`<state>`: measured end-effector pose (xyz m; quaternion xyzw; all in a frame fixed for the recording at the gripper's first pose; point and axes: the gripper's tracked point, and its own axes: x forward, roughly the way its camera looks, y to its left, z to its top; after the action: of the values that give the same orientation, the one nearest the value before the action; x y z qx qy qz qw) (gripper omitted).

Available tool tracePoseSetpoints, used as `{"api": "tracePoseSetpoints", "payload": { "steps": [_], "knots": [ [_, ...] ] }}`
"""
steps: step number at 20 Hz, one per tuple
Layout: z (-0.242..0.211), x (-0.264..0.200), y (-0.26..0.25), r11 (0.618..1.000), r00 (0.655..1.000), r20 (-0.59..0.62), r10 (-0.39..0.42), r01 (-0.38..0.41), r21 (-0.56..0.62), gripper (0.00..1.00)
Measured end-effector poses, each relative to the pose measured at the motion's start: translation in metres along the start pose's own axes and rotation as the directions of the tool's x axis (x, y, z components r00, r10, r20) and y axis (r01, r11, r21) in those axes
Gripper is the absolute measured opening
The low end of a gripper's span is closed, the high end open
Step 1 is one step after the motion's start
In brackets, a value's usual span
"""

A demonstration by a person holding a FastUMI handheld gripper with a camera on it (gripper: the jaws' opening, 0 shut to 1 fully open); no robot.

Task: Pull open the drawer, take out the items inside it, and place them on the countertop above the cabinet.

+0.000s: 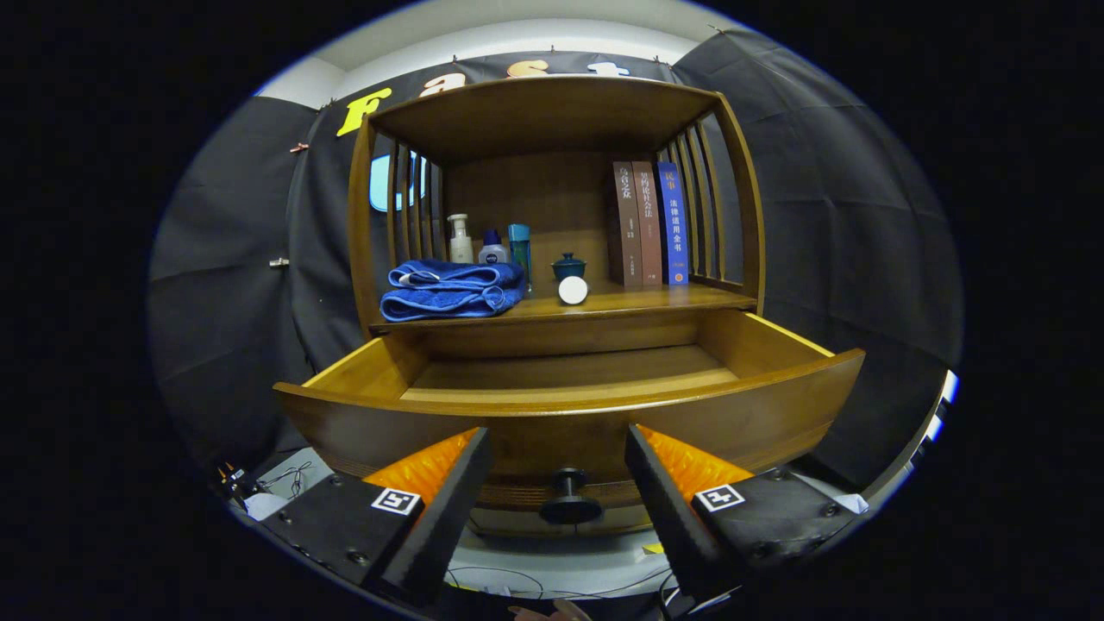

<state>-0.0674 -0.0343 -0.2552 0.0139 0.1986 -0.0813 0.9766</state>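
Fingers (pixel 558 448) spread apart, flanking black knob (pixel 570 498) of pulled-out drawer (pixel 569 405), touching nothing.

**Clearance: drawer and worktop**

Drawer (pixel 569 379) stands pulled out, interior open from above. Tool (pixel 556 483) fingers spread, knob (pixel 570 498) between them, untouched. Worktop (pixel 673 299): towel (pixel 451 290) and bottles (pixel 487 243) crowd left edge, books (pixel 649 222) the right rear; front right edge free.

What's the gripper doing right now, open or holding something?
Gripper: open, holding nothing; the drawer's knob sits between its fingers, untouched. The drawer is pulled out.
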Motion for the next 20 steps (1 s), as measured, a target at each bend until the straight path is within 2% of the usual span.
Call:
{"api": "tracePoseSetpoints", "payload": {
  "steps": [8, 20],
  "knots": [
    [0.016, 0.019, 0.002, 1.0, 1.0, 0.014, -0.002, 0.002, 0.017, 1.0],
    [0.037, 0.11, 0.006, 1.0, 1.0, -0.01, -0.011, 0.011, 0.008, 1.0]
  ]
}}
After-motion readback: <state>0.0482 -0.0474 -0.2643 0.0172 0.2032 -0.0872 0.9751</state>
